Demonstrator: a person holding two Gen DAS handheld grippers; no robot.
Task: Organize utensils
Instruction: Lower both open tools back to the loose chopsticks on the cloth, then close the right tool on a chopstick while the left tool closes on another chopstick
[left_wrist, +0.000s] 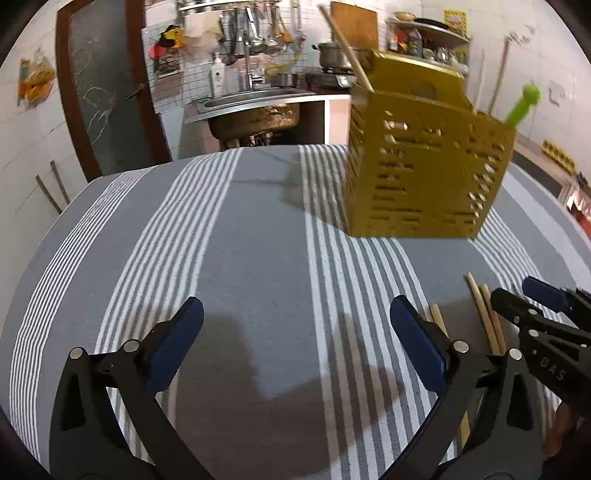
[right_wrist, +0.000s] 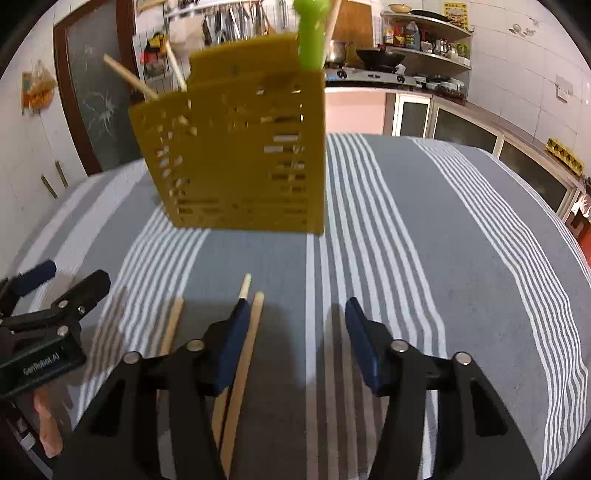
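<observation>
Your left claw (left_wrist: 295, 343) is spread wide over the striped table (left_wrist: 258, 258), nothing between its blue pads. Your right claw (right_wrist: 295, 332) is spread as well and grips nothing, though its left pad hangs right over the chopsticks.

The yellow utensil holder (left_wrist: 424, 166) stands on the table at about 1 o'clock from your left claw and at about 11 o'clock from your right one (right_wrist: 240, 158). It is blurred in both views. A green handle (left_wrist: 522, 105) sticks up from its far right corner, and wooden sticks (right_wrist: 125, 77) lean out of its left side.

Loose chopsticks (right_wrist: 243, 354) lie on the table just in front of your right claw, near 11 o'clock, pointing roughly toward the holder; one more (right_wrist: 171, 325) lies a little to their left. From your left wrist view the same chopsticks (left_wrist: 487, 317) sit at about 3 o'clock, between the two claws, with your right claw (left_wrist: 532, 299) just beyond them.
</observation>
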